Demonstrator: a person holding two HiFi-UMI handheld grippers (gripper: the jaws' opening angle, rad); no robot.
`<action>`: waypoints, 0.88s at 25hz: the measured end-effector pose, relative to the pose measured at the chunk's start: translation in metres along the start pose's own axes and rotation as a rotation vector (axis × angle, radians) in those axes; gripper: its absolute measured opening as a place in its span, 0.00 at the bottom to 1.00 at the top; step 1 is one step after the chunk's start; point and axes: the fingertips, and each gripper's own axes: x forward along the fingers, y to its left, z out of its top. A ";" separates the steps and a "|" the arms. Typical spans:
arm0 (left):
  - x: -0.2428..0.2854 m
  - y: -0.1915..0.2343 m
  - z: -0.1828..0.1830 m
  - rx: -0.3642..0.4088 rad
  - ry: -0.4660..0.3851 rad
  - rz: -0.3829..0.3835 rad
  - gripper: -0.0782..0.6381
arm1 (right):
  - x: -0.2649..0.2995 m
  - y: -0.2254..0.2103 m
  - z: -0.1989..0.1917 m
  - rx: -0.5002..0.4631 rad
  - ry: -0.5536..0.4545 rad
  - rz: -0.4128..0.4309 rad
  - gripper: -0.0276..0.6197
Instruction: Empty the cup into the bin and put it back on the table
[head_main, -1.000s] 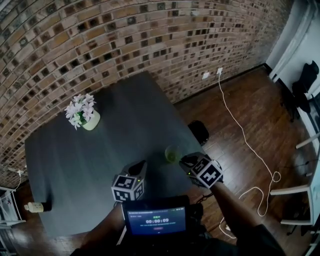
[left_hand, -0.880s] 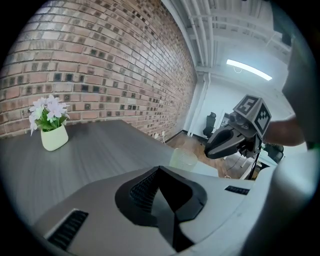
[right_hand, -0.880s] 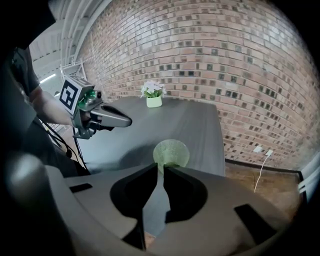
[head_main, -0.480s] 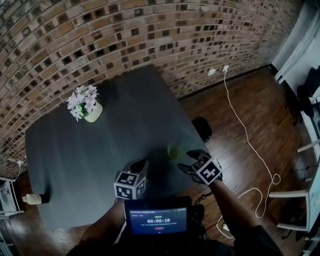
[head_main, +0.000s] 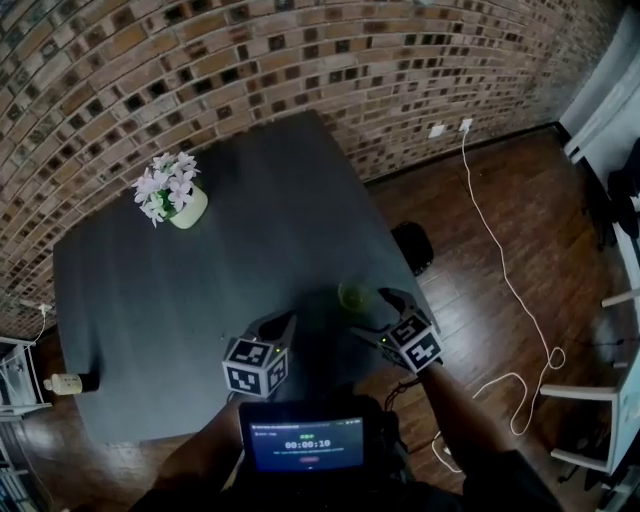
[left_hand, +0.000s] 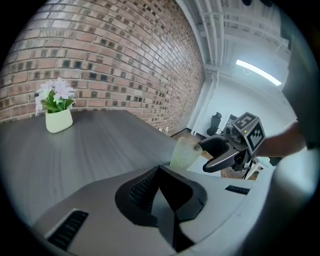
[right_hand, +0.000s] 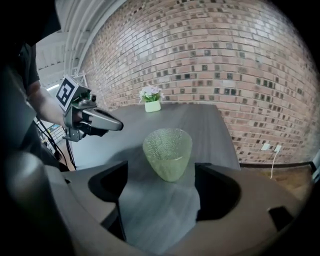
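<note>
A pale green textured cup (head_main: 352, 295) stands upright on the dark grey table (head_main: 200, 290), close to its right edge. My right gripper (head_main: 372, 316) is just behind it. Its jaws have just been opening and now stand wide. In the right gripper view the cup (right_hand: 167, 152) sits at the mouth of my right gripper (right_hand: 160, 182), and neither pad touches it. My left gripper (head_main: 283, 320) hovers over the table to the cup's left, with its jaws together and nothing in them. In the left gripper view the cup (left_hand: 184, 153) is ahead of my left gripper (left_hand: 160, 172).
A black bin (head_main: 413, 246) stands on the wooden floor just past the table's right edge. A white pot of flowers (head_main: 172, 196) is at the table's far left, and a small bottle (head_main: 68, 383) at the near left corner. A white cable (head_main: 505, 270) crosses the floor. A brick wall runs behind.
The right gripper's jaws have spread from nearly shut to wide apart behind the cup. Both grippers have sunk a little towards the table. The cup has stayed put.
</note>
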 end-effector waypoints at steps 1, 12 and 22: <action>0.000 0.001 -0.002 -0.007 0.002 0.003 0.10 | 0.001 0.000 -0.001 0.000 -0.007 0.001 0.71; 0.004 0.012 -0.012 0.003 -0.033 0.066 0.10 | 0.008 -0.004 0.024 -0.008 -0.256 0.021 0.71; 0.013 0.011 -0.020 0.008 -0.082 0.077 0.10 | 0.014 -0.005 0.034 -0.017 -0.408 0.034 0.71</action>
